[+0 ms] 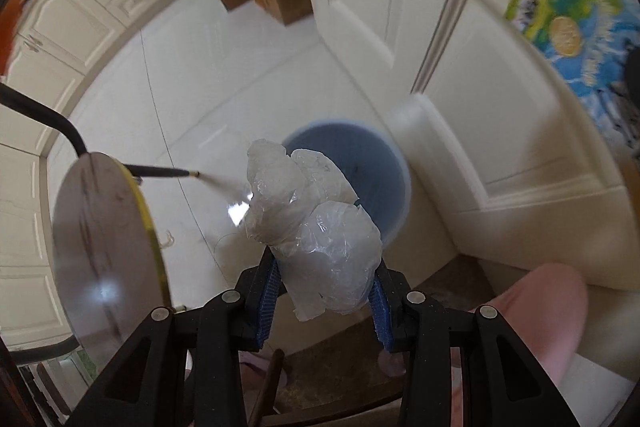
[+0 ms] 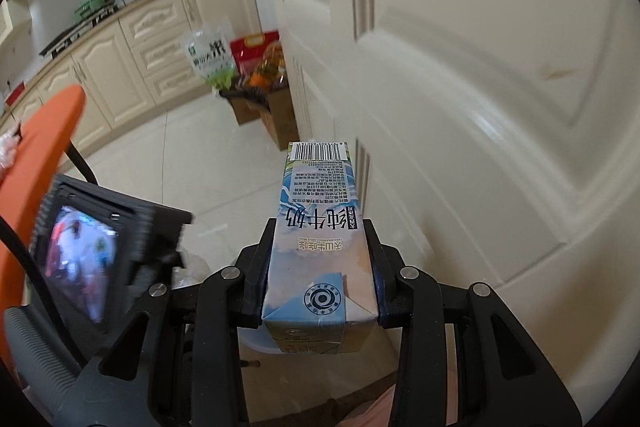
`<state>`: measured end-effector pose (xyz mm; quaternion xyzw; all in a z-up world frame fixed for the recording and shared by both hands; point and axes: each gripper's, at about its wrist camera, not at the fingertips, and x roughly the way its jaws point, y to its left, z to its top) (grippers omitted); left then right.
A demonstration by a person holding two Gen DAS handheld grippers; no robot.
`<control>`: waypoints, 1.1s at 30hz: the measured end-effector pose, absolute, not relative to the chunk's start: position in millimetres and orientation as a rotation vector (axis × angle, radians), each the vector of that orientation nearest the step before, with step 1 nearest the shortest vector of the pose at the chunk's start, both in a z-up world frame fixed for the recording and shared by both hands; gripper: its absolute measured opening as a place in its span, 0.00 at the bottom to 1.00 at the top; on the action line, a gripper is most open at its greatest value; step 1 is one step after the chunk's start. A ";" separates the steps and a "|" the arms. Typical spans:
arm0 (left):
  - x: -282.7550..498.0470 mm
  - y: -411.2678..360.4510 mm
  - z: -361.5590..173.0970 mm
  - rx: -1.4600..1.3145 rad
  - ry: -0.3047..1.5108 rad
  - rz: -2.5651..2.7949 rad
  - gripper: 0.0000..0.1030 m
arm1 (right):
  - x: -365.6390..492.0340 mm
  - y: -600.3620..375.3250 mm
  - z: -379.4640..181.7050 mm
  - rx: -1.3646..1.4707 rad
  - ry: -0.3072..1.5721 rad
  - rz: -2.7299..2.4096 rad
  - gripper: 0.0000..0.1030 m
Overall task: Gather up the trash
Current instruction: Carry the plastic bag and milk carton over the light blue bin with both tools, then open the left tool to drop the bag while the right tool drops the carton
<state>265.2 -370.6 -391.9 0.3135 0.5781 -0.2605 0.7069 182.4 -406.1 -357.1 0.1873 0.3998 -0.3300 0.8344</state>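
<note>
Left-wrist view: left gripper (image 1: 324, 291) clamps bag (image 1: 316, 227); bin (image 1: 400, 183) at 1 o'clock. Right gripper (image 2: 318, 267) clamps carton (image 2: 320, 227). Next: release over bin.

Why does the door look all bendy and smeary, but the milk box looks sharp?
Both wrist cameras use fisheye lenses, which curve straight edges. In the right wrist view the milk carton sits sharp in the right gripper, while the door streaks with motion blur. In the left wrist view the plastic wrap is fairly crisp, the round table smears, and glare shines on the floor.
</note>
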 end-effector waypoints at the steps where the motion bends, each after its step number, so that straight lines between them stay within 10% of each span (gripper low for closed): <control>1: 272.6 -376.3 -403.6 0.702 1.305 -0.562 0.35 | 185.4 -411.6 -366.0 0.415 0.861 -0.685 0.34; 20: 337.1 -410.1 -471.0 0.616 1.424 -0.511 0.43 | 231.5 -448.5 -478.2 0.622 1.060 -0.480 0.36; 24: 347.4 -401.5 -484.1 0.589 1.478 -0.500 0.45 | 237.0 -450.0 -483.5 0.656 1.056 -0.465 0.60; 33: 358.5 -399.7 -502.1 0.563 1.525 -0.494 0.56 | 235.2 -455.6 -489.0 0.666 1.088 -0.511 0.61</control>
